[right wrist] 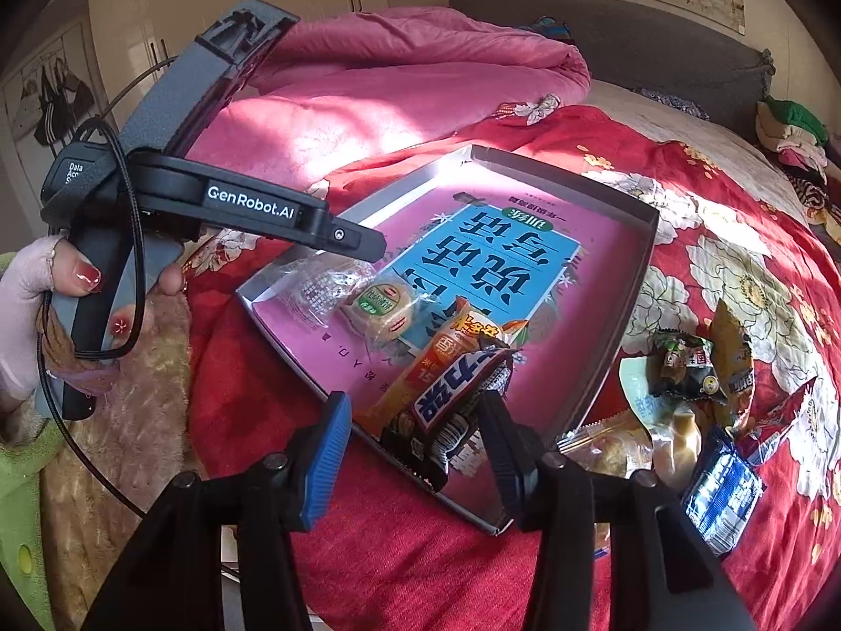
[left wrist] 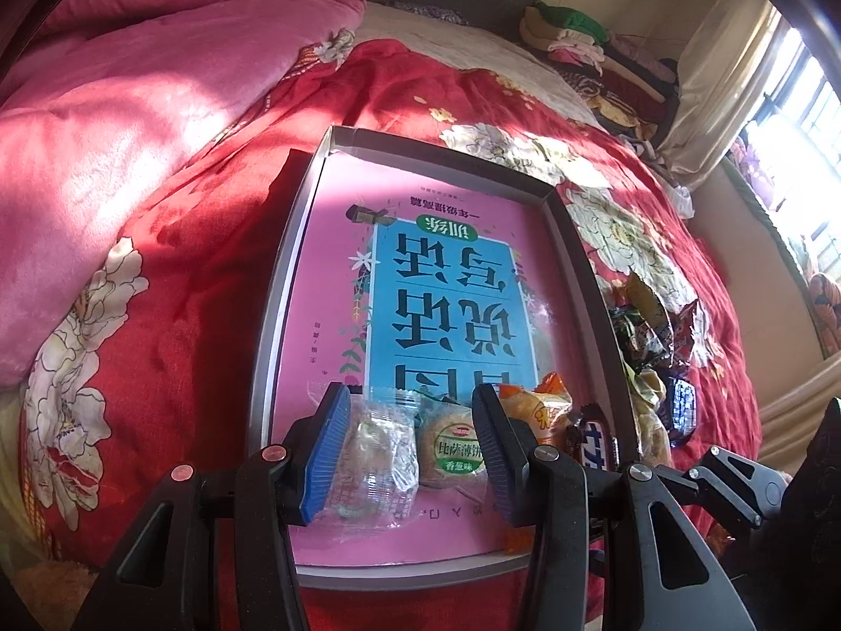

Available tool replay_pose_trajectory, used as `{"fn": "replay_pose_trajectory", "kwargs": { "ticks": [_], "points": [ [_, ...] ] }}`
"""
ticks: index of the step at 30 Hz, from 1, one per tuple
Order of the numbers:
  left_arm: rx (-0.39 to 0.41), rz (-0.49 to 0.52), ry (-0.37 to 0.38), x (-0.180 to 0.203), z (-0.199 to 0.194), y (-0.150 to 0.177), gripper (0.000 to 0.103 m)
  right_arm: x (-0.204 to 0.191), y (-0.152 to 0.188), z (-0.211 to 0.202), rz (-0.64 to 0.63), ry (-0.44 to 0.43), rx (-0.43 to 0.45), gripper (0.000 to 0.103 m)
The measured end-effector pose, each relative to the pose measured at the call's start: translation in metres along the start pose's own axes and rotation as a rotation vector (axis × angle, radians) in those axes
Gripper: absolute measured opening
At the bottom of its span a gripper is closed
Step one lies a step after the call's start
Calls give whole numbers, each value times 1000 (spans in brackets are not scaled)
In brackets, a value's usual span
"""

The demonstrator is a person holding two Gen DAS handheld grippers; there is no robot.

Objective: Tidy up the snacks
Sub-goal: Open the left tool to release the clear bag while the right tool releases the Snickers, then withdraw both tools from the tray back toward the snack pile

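A shallow grey box (left wrist: 286,284) lined with a pink book lies on the red bed cover; it also shows in the right wrist view (right wrist: 638,284). Along its near end lie a clear-wrapped snack (left wrist: 376,465), a round green-labelled biscuit (left wrist: 454,452), an orange sausage pack (left wrist: 536,410) and a dark chocolate bar (left wrist: 594,444). My left gripper (left wrist: 412,455) is open, its fingers astride the clear snack and the biscuit. My right gripper (right wrist: 412,455) is open, low over the chocolate bar (right wrist: 457,399) and the orange pack (right wrist: 420,368). Loose snacks (right wrist: 694,384) lie right of the box.
A pink quilt (left wrist: 157,84) is heaped at the left. Folded clothes (left wrist: 594,52) lie by the headboard. A window and curtain (left wrist: 736,79) are at the right. A blue packet (right wrist: 722,497) lies on the cover near my right gripper. A hand holds the left gripper's body (right wrist: 247,205).
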State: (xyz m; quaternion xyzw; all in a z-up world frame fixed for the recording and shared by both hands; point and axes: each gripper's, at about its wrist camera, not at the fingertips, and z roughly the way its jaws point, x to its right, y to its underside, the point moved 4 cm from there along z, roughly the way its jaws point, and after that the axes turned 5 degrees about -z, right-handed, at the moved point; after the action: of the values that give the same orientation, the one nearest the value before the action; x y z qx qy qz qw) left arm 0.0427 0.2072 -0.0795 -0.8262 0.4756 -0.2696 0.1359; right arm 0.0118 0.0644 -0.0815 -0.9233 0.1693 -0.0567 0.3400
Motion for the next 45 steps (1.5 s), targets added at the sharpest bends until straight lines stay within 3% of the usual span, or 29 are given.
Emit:
{"fn": "replay_pose_trajectory", "kwargs": {
  "ticks": [6, 15, 28, 45],
  "points": [
    [39, 36, 49, 13, -8, -3, 51, -5, -6, 7, -17, -21, 4, 51],
    [58, 76, 94, 26, -13, -2, 61, -7, -8, 6, -23, -16, 16, 52],
    [69, 86, 108, 30, -15, -3, 71, -2, -7, 3, -7, 5, 23, 54],
    [160, 123, 127, 41, -32, -6, 79, 11, -12, -19, 26, 64, 100, 63]
  ]
}}
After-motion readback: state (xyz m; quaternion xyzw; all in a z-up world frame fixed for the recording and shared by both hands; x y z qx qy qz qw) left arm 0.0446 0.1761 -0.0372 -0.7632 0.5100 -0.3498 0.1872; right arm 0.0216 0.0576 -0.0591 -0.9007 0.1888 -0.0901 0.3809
